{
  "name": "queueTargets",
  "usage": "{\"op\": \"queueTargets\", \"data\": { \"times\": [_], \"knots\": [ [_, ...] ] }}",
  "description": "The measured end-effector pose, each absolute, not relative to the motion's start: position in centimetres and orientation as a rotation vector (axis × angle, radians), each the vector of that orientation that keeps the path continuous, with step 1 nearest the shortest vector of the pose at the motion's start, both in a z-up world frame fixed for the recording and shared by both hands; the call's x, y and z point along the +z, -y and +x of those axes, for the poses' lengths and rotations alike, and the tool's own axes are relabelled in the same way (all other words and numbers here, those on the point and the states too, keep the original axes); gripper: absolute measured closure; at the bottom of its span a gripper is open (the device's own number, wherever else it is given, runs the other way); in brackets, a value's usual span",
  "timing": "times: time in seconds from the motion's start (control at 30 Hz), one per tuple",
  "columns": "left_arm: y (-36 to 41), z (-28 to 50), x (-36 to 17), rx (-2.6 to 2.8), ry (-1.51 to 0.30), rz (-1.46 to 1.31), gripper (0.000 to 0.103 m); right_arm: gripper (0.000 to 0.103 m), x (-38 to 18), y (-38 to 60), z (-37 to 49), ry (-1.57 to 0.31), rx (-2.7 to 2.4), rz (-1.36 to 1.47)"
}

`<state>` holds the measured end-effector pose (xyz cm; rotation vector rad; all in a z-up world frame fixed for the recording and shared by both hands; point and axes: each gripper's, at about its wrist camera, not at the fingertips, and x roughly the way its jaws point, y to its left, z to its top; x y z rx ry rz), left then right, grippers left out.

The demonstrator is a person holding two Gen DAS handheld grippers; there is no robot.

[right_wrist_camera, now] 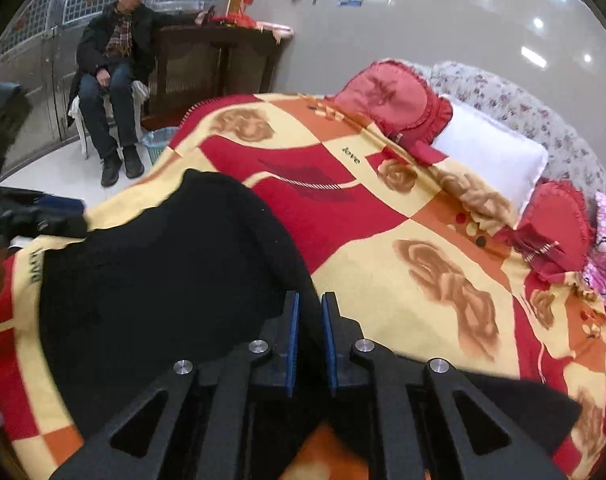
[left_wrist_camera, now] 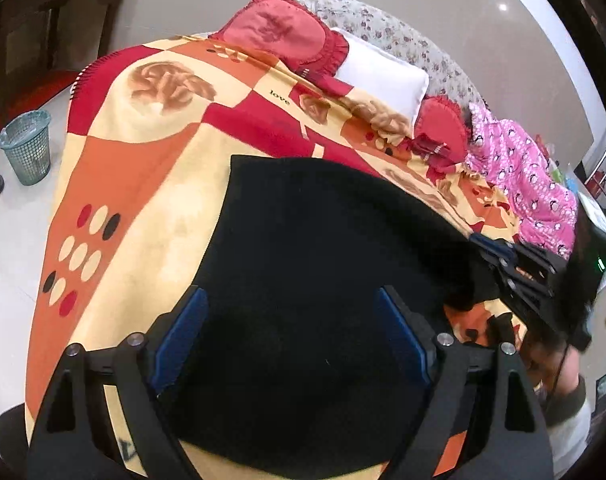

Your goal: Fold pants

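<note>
Black pants (left_wrist_camera: 323,220) lie spread on a red, orange and cream blanket (left_wrist_camera: 143,140) that covers a bed. My left gripper (left_wrist_camera: 291,296) hovers over the near part of the pants, open, its blue pads (left_wrist_camera: 191,320) wide apart with only fabric below them. In the right wrist view the pants (right_wrist_camera: 163,260) fill the lower left. My right gripper (right_wrist_camera: 310,300) sits at their right edge, its jaws nearly together with dark cloth in the narrow gap. The right gripper (left_wrist_camera: 515,268) also shows at the pants' right side in the left wrist view, and the left gripper (right_wrist_camera: 43,216) at the far left.
Red frilled cushions (right_wrist_camera: 391,96) and a white pillow (right_wrist_camera: 495,160) lie at the head of the bed, with a pink patterned garment (left_wrist_camera: 531,176) beside them. A mesh bin (left_wrist_camera: 27,152) stands on the floor. A person (right_wrist_camera: 111,68) sits on a chair by a dark cabinet (right_wrist_camera: 215,64).
</note>
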<state>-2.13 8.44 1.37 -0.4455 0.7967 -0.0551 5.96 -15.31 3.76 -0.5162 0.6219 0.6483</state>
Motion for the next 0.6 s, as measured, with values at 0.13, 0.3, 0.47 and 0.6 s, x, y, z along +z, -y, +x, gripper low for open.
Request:
{"op": "queueTargets", "data": {
  "times": [0.13, 0.3, 0.47, 0.6],
  "knots": [
    [-7.9, -2.9, 1.6, -0.058, -0.802, -0.449, 0.017, 0.096, 4.6, 16.7, 2.7, -0.600, 0.645, -0.478],
    [-7.1, -3.2, 1.8, -0.056, -0.808, -0.424, 0.017, 0.087, 4.2, 17.5, 2.5, -0.633, 0.581, -0.476],
    [-6.6, -3.4, 1.1, -0.044, -0.824, -0.405, 0.017, 0.016, 3.4, 19.1, 2.3, -0.672, 0.543, -0.417],
    [-6.8, -3.5, 0.1, -0.049, -0.846, -0.420, 0.017, 0.016, 1.0, 22.4, 1.2, -0.752, 0.484, -0.364]
  ]
}}
